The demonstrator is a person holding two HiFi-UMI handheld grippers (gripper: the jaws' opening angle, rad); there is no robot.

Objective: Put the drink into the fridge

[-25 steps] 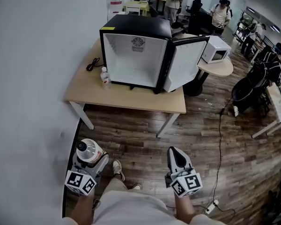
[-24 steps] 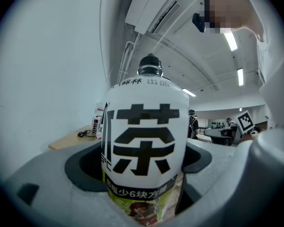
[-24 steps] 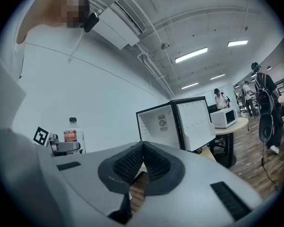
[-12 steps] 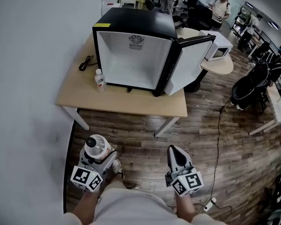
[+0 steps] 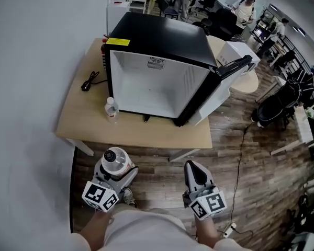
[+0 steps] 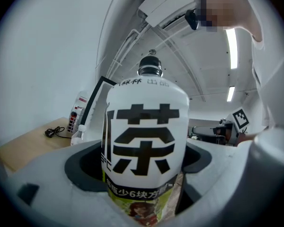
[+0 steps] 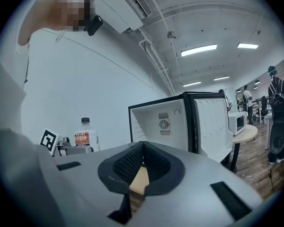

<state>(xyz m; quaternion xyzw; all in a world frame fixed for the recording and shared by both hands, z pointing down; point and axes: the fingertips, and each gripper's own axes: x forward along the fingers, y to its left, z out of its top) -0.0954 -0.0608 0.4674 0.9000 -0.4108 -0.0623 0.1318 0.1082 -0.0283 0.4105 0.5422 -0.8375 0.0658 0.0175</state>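
Observation:
My left gripper (image 5: pixel 116 174) (image 6: pixel 144 174) is shut on a tea drink bottle (image 5: pixel 114 159) (image 6: pixel 144 141) with a white label, black characters and a dark cap, held upright below the table's front edge. The black mini fridge (image 5: pixel 157 67) (image 7: pixel 180 124) stands on the wooden table (image 5: pixel 141 132) with its door (image 5: pixel 222 85) swung wide to the right; its white inside holds nothing that I can see. My right gripper (image 5: pixel 194 174) (image 7: pixel 142 167) is shut with nothing in it, low and right of the left one. The held bottle (image 7: pixel 86 134) also shows at the left of the right gripper view.
A small clear water bottle (image 5: pixel 111 109) (image 6: pixel 77 134) stands on the table left of the fridge, a black cable (image 5: pixel 90 80) behind it. A white microwave (image 5: pixel 239 54) sits on a round table at the right. People and desks fill the far room; a white wall runs along the left.
The view has come closer to the table and fridge. My left gripper with the bottle has risen slightly toward the table; the right gripper has held its place.

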